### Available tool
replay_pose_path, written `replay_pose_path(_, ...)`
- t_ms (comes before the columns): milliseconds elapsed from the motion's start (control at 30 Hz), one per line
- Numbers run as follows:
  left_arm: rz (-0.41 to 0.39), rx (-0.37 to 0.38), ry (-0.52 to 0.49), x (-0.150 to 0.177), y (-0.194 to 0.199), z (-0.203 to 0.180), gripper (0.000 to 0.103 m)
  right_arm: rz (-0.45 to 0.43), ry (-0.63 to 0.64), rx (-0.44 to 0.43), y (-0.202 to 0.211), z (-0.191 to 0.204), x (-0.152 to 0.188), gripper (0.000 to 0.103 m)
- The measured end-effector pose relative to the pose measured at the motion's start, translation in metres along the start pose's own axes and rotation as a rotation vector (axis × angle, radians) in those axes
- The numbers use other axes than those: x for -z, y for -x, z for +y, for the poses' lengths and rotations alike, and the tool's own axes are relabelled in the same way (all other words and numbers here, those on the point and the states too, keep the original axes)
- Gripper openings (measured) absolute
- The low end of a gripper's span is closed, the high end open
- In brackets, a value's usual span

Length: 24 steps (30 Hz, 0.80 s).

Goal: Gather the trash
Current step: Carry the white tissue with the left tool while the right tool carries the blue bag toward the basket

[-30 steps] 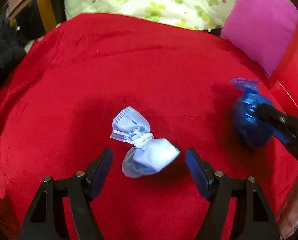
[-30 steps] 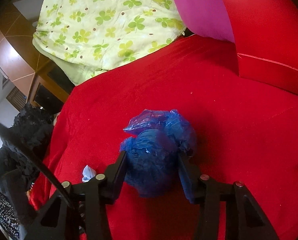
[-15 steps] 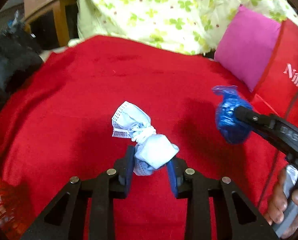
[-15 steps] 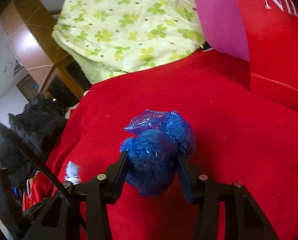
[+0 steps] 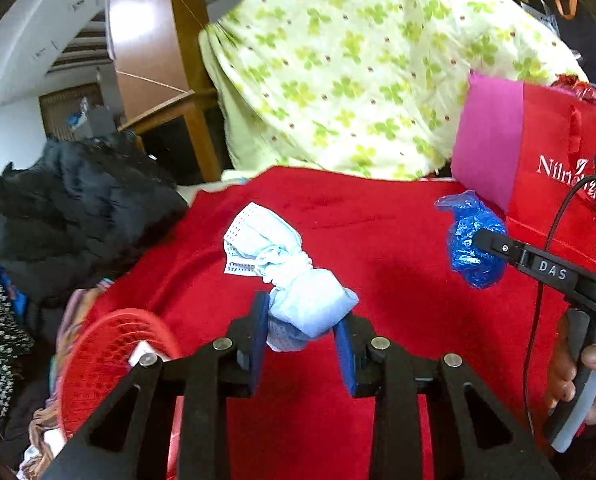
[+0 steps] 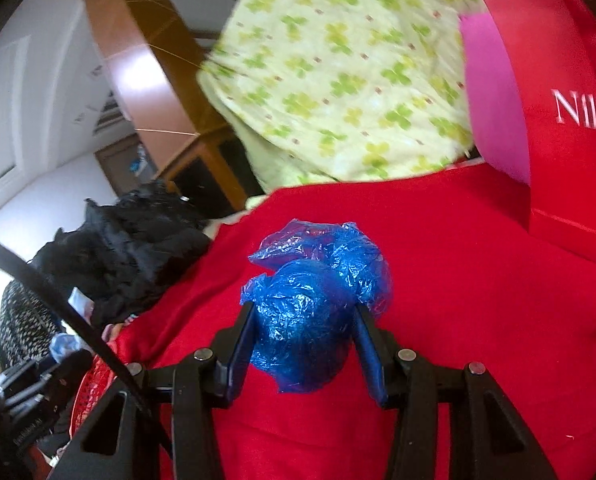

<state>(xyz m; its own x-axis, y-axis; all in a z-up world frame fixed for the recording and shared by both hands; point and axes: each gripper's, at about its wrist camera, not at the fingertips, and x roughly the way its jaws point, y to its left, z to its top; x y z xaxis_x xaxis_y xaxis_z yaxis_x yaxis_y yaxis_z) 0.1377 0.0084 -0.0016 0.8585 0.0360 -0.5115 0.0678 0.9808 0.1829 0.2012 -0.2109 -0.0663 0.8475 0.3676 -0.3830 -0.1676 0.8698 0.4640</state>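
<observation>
A wadded pale-blue face mask (image 5: 293, 280), tied with its white elastic, hangs above the red blanket (image 5: 378, 220) with my left gripper (image 5: 302, 340) shut on its lower end. A crumpled blue plastic bag (image 6: 314, 304) is held off the blanket, and my right gripper (image 6: 304, 344) is shut on it. In the left wrist view the same blue plastic bag (image 5: 474, 240) shows at the right, pinched by the right gripper's black fingers (image 5: 498, 244), with a person's hand (image 5: 594, 376) on the handle. A red mesh basket (image 5: 109, 368) sits low at the left.
A black jacket (image 5: 77, 208) is heaped left of the blanket. A green-flowered quilt (image 5: 358, 72) rises behind it, with a pink cushion (image 5: 486, 152) and a red bag with white lettering (image 5: 558, 168) at the right. Wooden furniture (image 5: 185, 120) stands at the back left.
My left gripper shut on the mask and lifted it off the blanket. Both grippers rose and tilted up, bringing the room, jacket and red basket into view. The right kept its bag.
</observation>
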Motion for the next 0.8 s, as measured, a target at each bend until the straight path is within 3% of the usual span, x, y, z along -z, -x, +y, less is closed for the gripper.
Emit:
replay_pose_path(267, -0.065, -0.034, 0.015, 0.008, 0.044, 0.026, 0.033, -0.058, 0.016, -0.056, 0.022, 0.031, 0.014, 0.05)
replay_pose_path(800, -0.109, -0.052, 0.085, 0.03, 0.084, 0.084, 0.033, -0.04, 0.01, -0.106, 0.042, 0.068, 0.056, 0.05)
